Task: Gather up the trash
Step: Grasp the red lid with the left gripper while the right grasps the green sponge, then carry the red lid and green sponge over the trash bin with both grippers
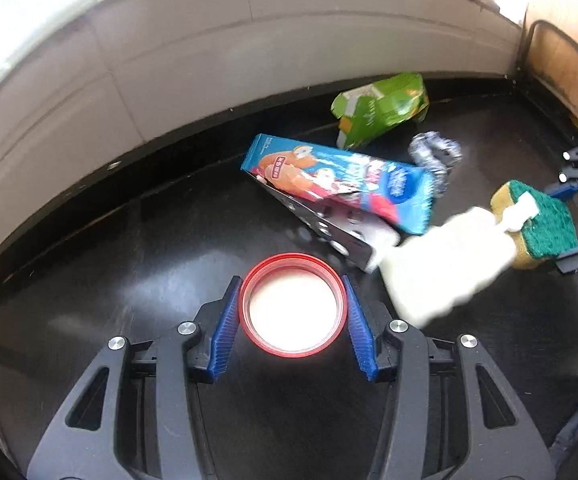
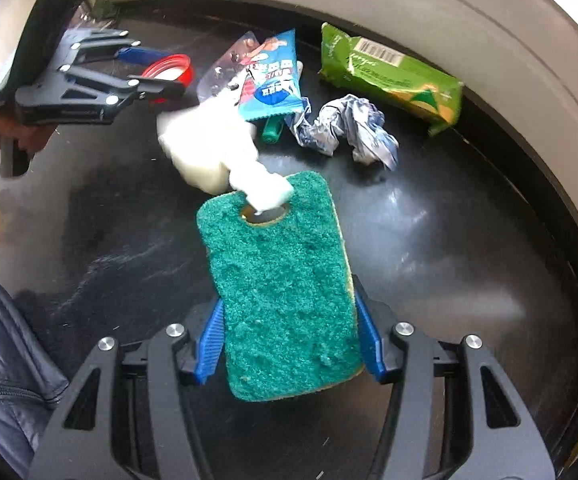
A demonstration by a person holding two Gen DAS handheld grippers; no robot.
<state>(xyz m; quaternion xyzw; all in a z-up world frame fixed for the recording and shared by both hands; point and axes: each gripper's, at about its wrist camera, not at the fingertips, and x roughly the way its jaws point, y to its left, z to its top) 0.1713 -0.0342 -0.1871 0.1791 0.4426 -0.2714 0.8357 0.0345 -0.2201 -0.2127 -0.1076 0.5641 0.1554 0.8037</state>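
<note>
My left gripper (image 1: pixel 293 312) is shut on a red-rimmed cup (image 1: pixel 293 310) with a white inside, above the black table (image 1: pixel 129 248). It also shows in the right wrist view (image 2: pixel 169 72). My right gripper (image 2: pixel 289 344) is shut on a green and yellow sponge (image 2: pixel 285 280), which has a white plastic handle piece (image 2: pixel 217 144) stuck through its hole. In the left wrist view the sponge (image 1: pixel 545 220) is at the right. A blue snack wrapper (image 1: pixel 341 180), a green wrapper (image 1: pixel 381 108) and crumpled paper (image 2: pixel 345 128) lie on the table.
A grey curved wall (image 1: pixel 209 60) runs behind the table edge. A silver wrapper (image 1: pixel 329 228) lies under the blue one. A small green cap (image 2: pixel 271 130) lies by the crumpled paper. A dark jacket (image 2: pixel 5 360) is at lower left.
</note>
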